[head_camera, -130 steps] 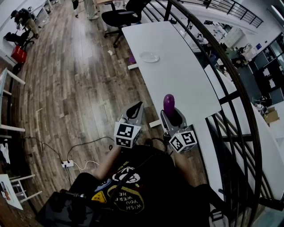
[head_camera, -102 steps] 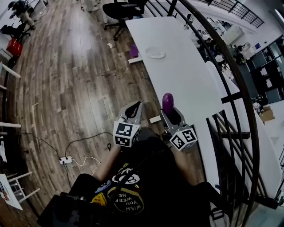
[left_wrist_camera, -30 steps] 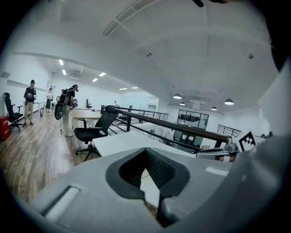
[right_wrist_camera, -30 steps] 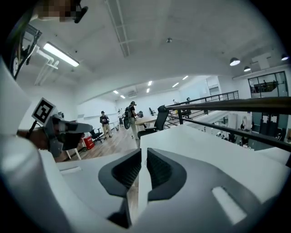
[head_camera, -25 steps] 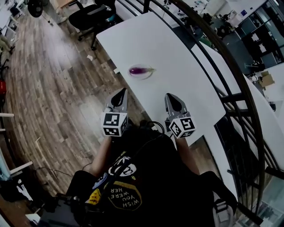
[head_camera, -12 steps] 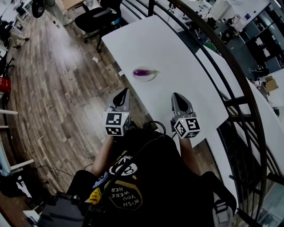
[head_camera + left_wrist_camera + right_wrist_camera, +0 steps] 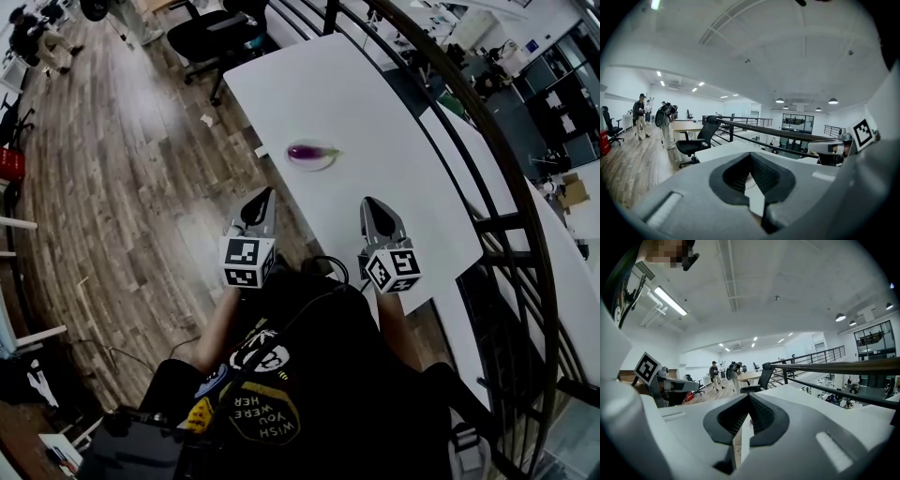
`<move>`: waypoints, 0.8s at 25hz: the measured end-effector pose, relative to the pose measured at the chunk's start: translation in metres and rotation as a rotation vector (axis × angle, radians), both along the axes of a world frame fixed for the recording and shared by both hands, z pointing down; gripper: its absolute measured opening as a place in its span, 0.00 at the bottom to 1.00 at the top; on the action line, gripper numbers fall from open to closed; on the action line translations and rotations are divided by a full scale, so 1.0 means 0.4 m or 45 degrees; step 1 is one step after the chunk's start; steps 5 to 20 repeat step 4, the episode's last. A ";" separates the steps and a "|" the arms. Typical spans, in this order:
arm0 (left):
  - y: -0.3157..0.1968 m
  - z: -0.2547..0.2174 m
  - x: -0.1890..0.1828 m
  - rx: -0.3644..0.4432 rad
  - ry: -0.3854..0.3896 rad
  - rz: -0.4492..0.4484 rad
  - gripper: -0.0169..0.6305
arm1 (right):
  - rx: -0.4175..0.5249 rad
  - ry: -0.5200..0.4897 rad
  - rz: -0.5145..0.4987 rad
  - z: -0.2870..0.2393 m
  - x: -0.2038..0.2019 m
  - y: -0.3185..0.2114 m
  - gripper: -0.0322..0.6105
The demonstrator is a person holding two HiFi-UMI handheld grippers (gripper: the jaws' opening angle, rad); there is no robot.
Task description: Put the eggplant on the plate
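The purple eggplant lies on its side on a small clear plate, near the left edge of the long white table. Both grippers hang back from it at the table's near end. My left gripper is over the floor just off the table's edge, shut with nothing in it. My right gripper is over the table top, also shut and empty. In the left gripper view and the right gripper view the jaws meet at the tip.
A black railing runs along the table's right side. A black office chair stands beyond the far end. A person stands on the wooden floor at far left.
Five seconds ago my right gripper held the eggplant upright, far from the plate. It now lies on the plate and that gripper is empty. Over the last second the grippers barely moved.
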State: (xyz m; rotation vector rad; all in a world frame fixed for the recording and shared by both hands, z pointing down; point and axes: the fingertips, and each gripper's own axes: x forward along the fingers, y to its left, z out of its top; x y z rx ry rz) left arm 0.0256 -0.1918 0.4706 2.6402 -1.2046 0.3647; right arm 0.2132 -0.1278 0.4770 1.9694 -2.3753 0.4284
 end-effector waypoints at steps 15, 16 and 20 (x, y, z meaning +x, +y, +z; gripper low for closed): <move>-0.007 -0.002 -0.005 -0.002 0.002 -0.003 0.03 | 0.000 0.002 -0.019 0.001 -0.016 -0.014 0.05; -0.007 -0.002 -0.005 -0.002 0.002 -0.003 0.03 | 0.000 0.002 -0.019 0.001 -0.016 -0.014 0.05; -0.007 -0.002 -0.005 -0.002 0.002 -0.003 0.03 | 0.000 0.002 -0.019 0.001 -0.016 -0.014 0.05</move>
